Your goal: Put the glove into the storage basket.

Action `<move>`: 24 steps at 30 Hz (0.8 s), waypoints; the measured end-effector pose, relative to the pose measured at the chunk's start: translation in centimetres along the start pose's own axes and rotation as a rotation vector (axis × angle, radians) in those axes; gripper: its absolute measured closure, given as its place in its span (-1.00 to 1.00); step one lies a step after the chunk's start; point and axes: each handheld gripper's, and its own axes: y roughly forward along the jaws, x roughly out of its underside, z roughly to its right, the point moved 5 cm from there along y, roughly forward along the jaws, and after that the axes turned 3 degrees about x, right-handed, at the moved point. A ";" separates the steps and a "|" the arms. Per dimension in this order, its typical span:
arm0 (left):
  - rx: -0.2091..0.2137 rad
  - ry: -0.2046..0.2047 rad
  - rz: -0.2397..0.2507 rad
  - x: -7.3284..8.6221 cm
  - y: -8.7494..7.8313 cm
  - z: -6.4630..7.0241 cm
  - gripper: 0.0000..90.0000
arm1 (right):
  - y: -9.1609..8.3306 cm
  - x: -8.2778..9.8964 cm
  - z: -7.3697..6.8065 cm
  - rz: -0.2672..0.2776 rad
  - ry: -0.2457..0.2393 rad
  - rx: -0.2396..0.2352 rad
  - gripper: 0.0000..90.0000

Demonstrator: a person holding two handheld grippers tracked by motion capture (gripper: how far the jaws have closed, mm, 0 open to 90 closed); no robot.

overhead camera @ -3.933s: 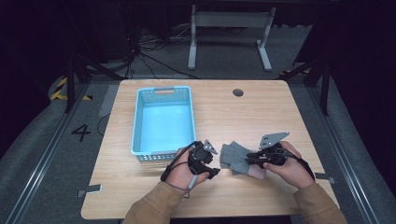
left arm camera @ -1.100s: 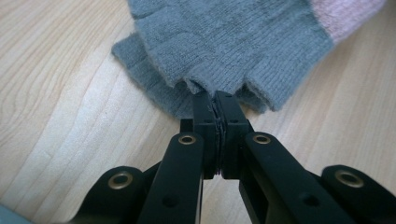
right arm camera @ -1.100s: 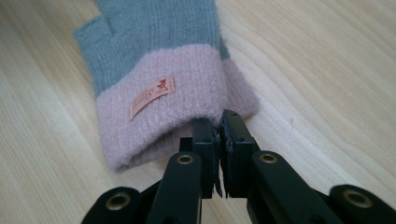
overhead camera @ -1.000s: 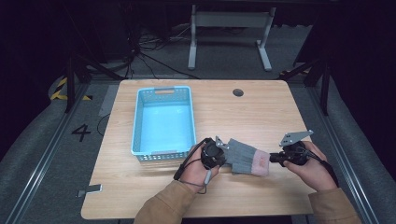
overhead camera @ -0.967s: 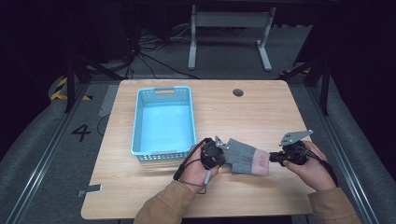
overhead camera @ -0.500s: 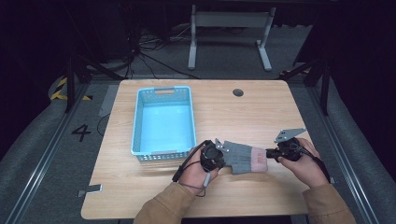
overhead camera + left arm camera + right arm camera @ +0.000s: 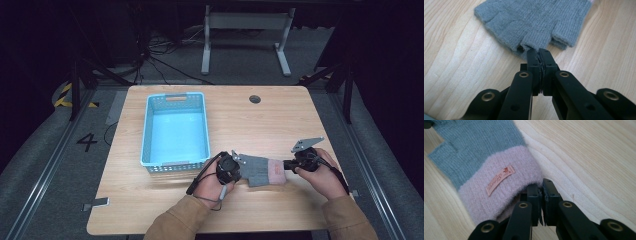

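Observation:
A grey fingerless glove [image 7: 257, 170] with a pink cuff lies stretched flat on the wooden table [image 7: 260, 127], near its front edge between my two grippers. My left gripper [image 7: 241, 165] is shut on the tip of one grey glove finger; in the left gripper view the glove [image 7: 531, 22] spreads away from the closed jaws of the left gripper [image 7: 539, 53]. My right gripper [image 7: 286, 164] is shut on the edge of the pink cuff. In the right gripper view the cuff of the glove [image 7: 499, 195], with its small orange label [image 7: 500, 180], meets the right gripper [image 7: 541, 185].
A light blue plastic basket [image 7: 147, 131] stands empty on the left half of the table, just behind my left hand. A round cable hole [image 7: 255, 99] sits near the far edge. Bare wood lies behind and to the right of the glove.
My right gripper has come slightly left and down with the cuff. The glove, bunched up between the hands in the oldest frame, now lies flat. The left hand has stayed put.

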 end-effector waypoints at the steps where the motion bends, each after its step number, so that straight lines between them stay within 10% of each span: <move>1: 0.000 0.008 0.000 0.0 0.0 -0.1 0.96 | 0.1 0.1 0.0 -0.003 0.003 -0.001 0.91; 12: 0.001 -0.010 0.035 -0.3 -0.1 -0.1 0.34 | -0.6 0.4 0.7 0.004 -0.019 0.083 0.60; 24: 0.009 0.009 0.092 -1.9 -1.7 0.4 0.01 | -2.4 0.9 1.8 0.052 0.067 0.074 0.45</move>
